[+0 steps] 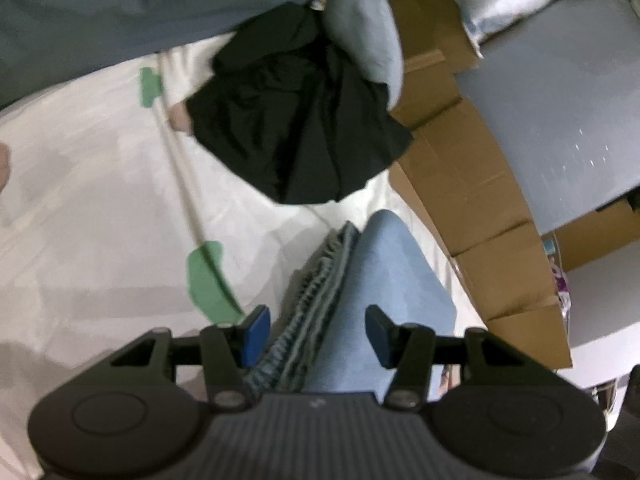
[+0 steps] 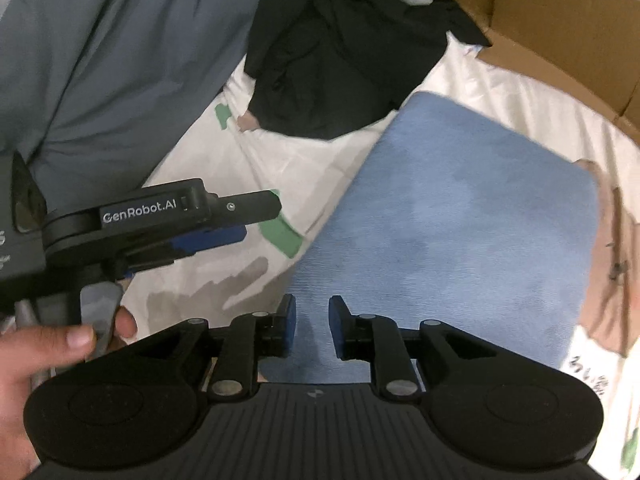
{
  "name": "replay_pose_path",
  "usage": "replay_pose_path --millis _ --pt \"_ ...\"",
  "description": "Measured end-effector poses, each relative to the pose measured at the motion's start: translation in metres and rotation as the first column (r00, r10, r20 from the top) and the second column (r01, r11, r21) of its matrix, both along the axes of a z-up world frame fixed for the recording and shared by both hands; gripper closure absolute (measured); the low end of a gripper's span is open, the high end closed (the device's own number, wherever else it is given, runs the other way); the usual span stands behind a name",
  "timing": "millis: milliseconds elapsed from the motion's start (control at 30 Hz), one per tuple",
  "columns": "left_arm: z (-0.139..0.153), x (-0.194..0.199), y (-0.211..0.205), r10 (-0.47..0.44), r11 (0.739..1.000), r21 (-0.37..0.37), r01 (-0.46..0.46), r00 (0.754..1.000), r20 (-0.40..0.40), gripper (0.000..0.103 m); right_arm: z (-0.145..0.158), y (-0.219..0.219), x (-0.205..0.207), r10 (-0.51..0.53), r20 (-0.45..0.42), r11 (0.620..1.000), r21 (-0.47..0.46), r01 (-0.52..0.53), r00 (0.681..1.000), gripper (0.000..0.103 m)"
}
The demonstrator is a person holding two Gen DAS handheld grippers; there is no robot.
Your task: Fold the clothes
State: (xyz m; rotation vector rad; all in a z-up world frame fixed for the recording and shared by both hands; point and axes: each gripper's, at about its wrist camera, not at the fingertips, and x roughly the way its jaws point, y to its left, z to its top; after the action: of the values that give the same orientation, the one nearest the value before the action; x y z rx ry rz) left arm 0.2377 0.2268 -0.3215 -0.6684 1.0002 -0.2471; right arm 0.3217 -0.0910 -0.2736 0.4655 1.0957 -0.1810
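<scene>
The right gripper (image 2: pixel 312 326) is hovering over the folded blue cloth (image 2: pixel 460 216), its jaws a little apart with nothing pinched between them. The left gripper (image 1: pixel 316 334) is standing with its jaws wide apart, straddling the stacked edge of the same folded blue cloth (image 1: pixel 384 280) without pressing on it. The cloth is lying on a white sheet (image 2: pixel 224 160) with green patches. Farther off, a crumpled black garment (image 2: pixel 344 68) is lying beside a grey blanket (image 2: pixel 100 60), with cardboard boxes (image 1: pixel 472 200) alongside. A hand (image 2: pixel 44 360) is holding the left gripper's handle.
</scene>
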Motion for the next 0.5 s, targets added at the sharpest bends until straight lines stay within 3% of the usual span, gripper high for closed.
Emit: replay_pose_path --millis 200,333,500 --pt "-0.001 0.009 -0.029 -0.084 0.995 0.058 0.084 0.996 -0.003 0.049 0.007 -0.04 -0.032 0.018 0.025 0.997 -0.075 -0.016 1.0 0.071" --pt "-0.007 0.012 -0.046 -0.131 0.985 0.107 0.132 0.991 -0.021 0.05 0.0 -0.065 -0.058 0.085 0.026 0.986 -0.145 -0.08 0.996 0.063" --pt "-0.018 0.015 -0.063 -0.165 0.969 0.177 0.173 0.984 -0.059 0.05 -0.02 -0.104 -0.09 0.049 0.026 0.992 -0.122 -0.045 0.998 0.063"
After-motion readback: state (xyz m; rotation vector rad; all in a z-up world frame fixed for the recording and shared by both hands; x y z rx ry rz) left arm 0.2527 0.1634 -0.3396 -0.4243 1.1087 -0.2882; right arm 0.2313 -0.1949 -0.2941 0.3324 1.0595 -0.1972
